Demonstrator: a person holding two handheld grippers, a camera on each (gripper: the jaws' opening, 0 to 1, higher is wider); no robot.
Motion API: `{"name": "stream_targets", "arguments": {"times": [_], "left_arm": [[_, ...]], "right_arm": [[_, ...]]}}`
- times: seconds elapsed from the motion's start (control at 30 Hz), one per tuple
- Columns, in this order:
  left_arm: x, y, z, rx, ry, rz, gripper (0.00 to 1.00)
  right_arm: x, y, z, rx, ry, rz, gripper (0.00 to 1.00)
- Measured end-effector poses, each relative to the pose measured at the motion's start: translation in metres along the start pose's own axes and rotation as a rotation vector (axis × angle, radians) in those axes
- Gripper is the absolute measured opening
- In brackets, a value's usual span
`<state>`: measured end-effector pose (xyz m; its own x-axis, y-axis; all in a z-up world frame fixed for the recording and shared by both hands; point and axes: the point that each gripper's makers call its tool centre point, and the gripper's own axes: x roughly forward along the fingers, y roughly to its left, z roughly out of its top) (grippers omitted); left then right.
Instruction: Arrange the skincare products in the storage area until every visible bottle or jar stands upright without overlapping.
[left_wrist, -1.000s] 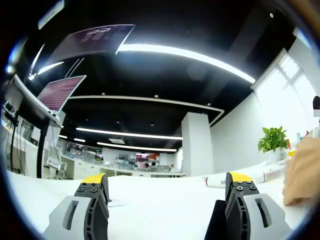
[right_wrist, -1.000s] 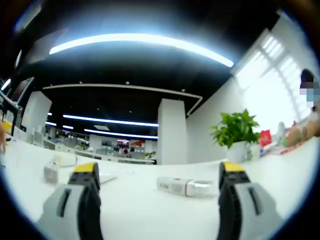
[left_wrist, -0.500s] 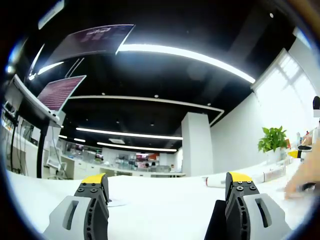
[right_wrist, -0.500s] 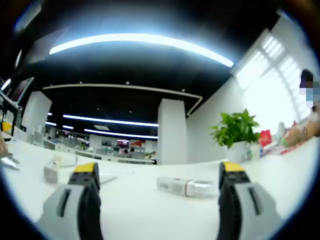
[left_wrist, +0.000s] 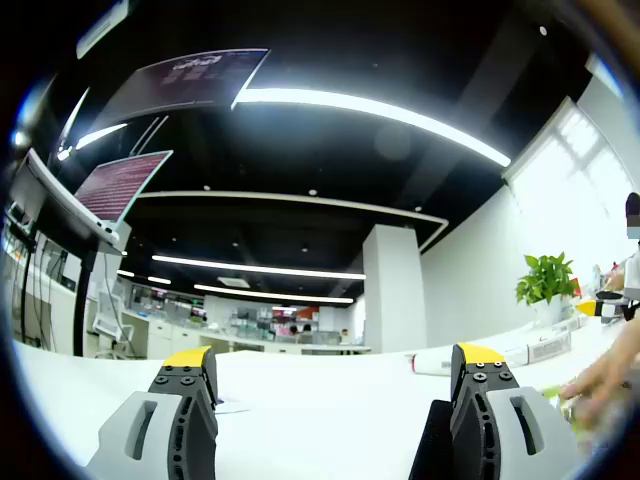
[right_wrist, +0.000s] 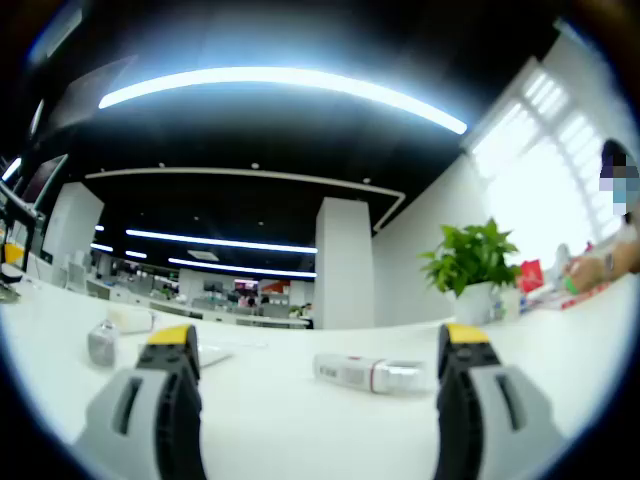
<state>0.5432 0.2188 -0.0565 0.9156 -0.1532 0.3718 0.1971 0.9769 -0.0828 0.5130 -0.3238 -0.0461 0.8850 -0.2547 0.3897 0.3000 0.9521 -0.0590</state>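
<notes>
My left gripper (left_wrist: 333, 358) is open, low over the white table (left_wrist: 320, 420), with nothing between its yellow-tipped jaws. Beyond its right jaw a white tube (left_wrist: 436, 362) lies on its side. My right gripper (right_wrist: 320, 335) is open too, also with nothing between its jaws. Between its jaws, further off, a white tube (right_wrist: 368, 373) with a red band and a clear cap lies flat on the table (right_wrist: 310, 430). To the left stands a small grey jar (right_wrist: 100, 343), with a white container (right_wrist: 131, 320) behind it.
A person's blurred hand (left_wrist: 600, 392) is low at the right of the left gripper view. A potted plant (right_wrist: 470, 270) stands at the back right. Monitors on a stand (left_wrist: 95, 200) rise at the left. A flat slip (left_wrist: 232, 405) lies on the table.
The hand at the right of the left gripper view has dropped lower and moved outward. The hand at the left edge of the right gripper view has gone. Both grippers have stayed still.
</notes>
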Motion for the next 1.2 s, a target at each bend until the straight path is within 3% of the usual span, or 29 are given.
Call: {"name": "stream_targets", "arguments": {"times": [1.2], "left_arm": [[0.0063, 0.0091, -0.0042, 0.001, 0.000, 0.000, 0.99]], "right_arm": [[0.0011, -0.0013, -0.0007, 0.000, 0.000, 0.000, 1.00]]}}
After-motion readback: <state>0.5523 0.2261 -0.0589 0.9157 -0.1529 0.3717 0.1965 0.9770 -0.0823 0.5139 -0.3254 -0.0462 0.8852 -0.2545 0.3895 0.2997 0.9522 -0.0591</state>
